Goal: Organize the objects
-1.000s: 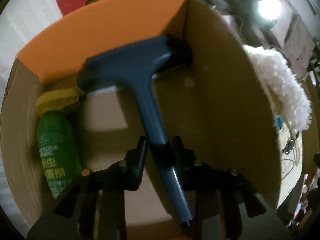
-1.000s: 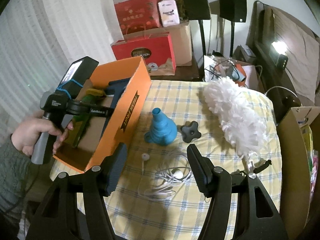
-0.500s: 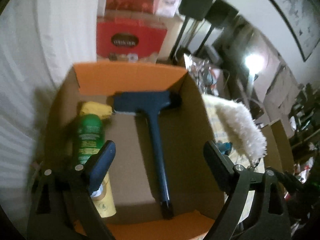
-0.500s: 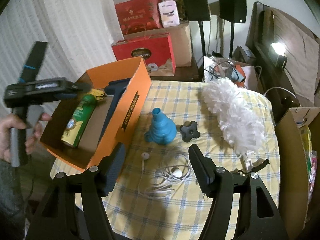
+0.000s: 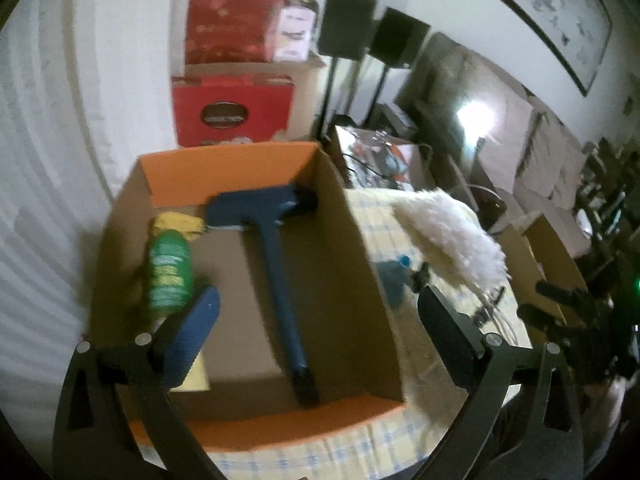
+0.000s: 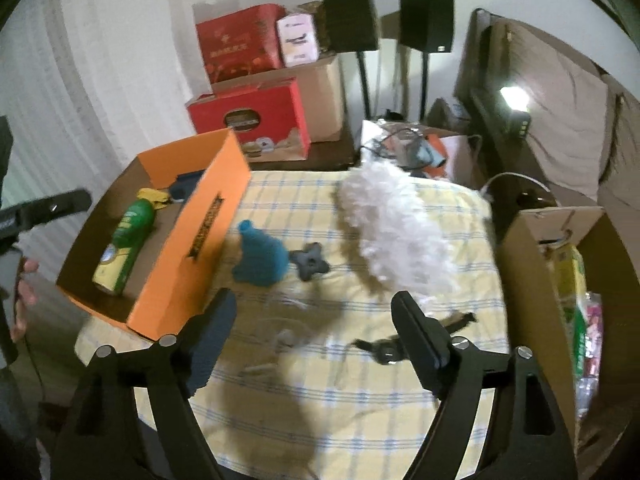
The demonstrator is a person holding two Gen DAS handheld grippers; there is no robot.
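An orange cardboard box [image 5: 352, 248] [image 6: 200, 240] stands at the table's left. Inside lie a dark blue squeegee [image 5: 280, 264] and a green spray can [image 5: 170, 276] [image 6: 128, 236] with a yellow cap. My left gripper [image 5: 320, 320] is open and empty above the box's near end. My right gripper [image 6: 316, 320] is open and empty over the checked tablecloth [image 6: 360, 400]. On the cloth lie a blue funnel [image 6: 262, 256], a dark star knob [image 6: 310, 266], a white feather duster [image 6: 384, 224] and white earphone cables [image 6: 280, 336], which are blurred.
Red and brown cartons [image 6: 256, 120] and two black speakers [image 6: 352, 20] stand behind the table. A brown box [image 6: 548, 264] with packets stands at the right. A lamp [image 6: 514, 98] glows by the bed. The left hand-held gripper's body [image 6: 40, 212] shows at the left edge.
My left gripper let go of the blue squeegee, which now lies in the box, and opened and pulled back and up. My right gripper moved forward over the cloth.
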